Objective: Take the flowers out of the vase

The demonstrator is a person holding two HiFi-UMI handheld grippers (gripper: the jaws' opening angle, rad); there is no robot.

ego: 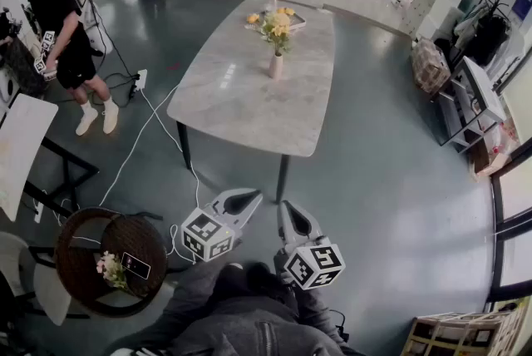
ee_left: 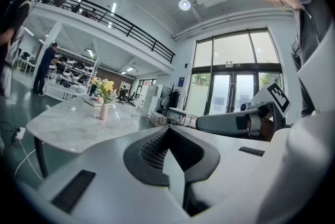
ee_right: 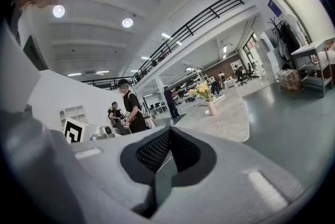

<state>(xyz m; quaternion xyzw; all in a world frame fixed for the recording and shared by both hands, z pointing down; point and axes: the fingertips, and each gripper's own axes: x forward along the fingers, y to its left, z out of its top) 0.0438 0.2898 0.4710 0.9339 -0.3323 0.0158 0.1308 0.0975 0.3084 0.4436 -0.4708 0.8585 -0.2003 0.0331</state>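
Two tools held low, well short of the desk (ego: 241, 96). Left tool (ego: 249, 196) clenched, empty. Farther off, vase (ego: 275, 65) upright toward the desk's far end, yellow flowers (ego: 277, 23) standing in it. Right tool (ego: 287, 210) clenched too, gripping nothing.

Table (ego: 241, 96) smooth marble-look, slight sheen; floor (ego: 374, 180) glossy; vase (ego: 275, 66) matt.

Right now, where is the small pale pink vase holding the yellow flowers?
In the head view, the small pale vase stands upright toward the far end of the grey marble table, just before a tray.
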